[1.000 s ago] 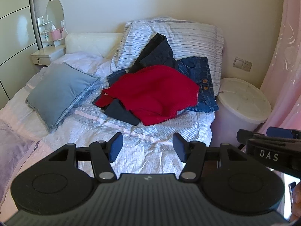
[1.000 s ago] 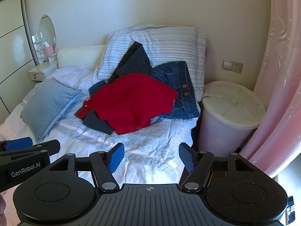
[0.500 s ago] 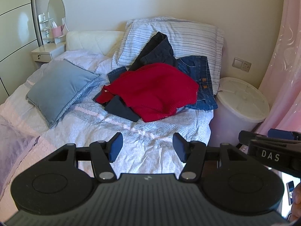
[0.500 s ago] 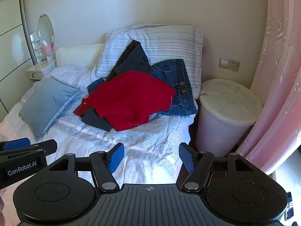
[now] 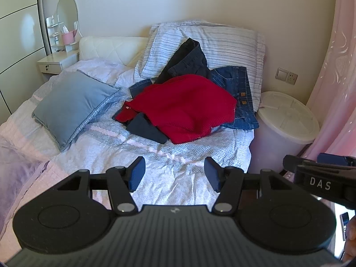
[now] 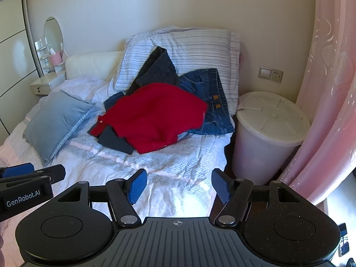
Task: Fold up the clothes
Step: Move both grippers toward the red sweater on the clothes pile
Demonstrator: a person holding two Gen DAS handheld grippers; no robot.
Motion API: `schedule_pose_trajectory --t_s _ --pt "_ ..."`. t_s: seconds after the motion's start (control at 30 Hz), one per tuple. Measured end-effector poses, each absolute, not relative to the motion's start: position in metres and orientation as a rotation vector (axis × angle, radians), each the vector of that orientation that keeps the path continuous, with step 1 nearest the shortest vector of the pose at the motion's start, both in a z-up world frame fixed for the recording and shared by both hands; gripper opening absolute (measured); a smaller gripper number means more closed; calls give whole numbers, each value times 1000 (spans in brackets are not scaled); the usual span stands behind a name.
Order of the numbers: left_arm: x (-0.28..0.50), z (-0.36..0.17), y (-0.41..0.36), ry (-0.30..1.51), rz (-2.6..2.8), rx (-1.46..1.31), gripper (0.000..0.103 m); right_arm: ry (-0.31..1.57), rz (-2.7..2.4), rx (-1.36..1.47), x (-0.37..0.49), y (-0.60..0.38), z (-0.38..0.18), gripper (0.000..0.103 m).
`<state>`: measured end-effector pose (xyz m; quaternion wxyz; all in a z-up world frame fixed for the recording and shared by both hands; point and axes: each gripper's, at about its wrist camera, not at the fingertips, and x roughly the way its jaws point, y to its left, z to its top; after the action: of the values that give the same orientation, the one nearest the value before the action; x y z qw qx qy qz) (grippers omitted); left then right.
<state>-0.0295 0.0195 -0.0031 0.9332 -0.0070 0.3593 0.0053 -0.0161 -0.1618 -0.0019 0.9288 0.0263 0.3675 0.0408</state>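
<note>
Left gripper [image 5: 174,173] and right gripper [image 6: 179,185] both spread wide, nothing between the jaws, hovering over the near end of the bed [image 6: 178,169]. Clothes pile sits well ahead by the striped pillow [image 6: 195,44]: red sweater [image 6: 153,115] on top, jeans [image 6: 213,102] and 1 dark garment [image 6: 160,66] under it.

Daylight fills my room, strongest from the right, where the pink curtain [image 6: 329,102] glows. A bright patch on the bedspread [image 6: 189,191] just beyond my tool nearly washes out. The wardrobe door [image 5: 20,31] carries a soft glare spot. Both views bend hard at the rims, with dark corners. Focus looks sharp, though the mirror shelf [image 5: 60,35] seems slightly soft.
</note>
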Motion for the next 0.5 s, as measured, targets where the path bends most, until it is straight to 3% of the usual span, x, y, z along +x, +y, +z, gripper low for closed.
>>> schedule_pose_trajectory --t_s 0.5 --pt "-23 -6 24 745 45 -24 55 759 109 47 -7 -158 -7 68"
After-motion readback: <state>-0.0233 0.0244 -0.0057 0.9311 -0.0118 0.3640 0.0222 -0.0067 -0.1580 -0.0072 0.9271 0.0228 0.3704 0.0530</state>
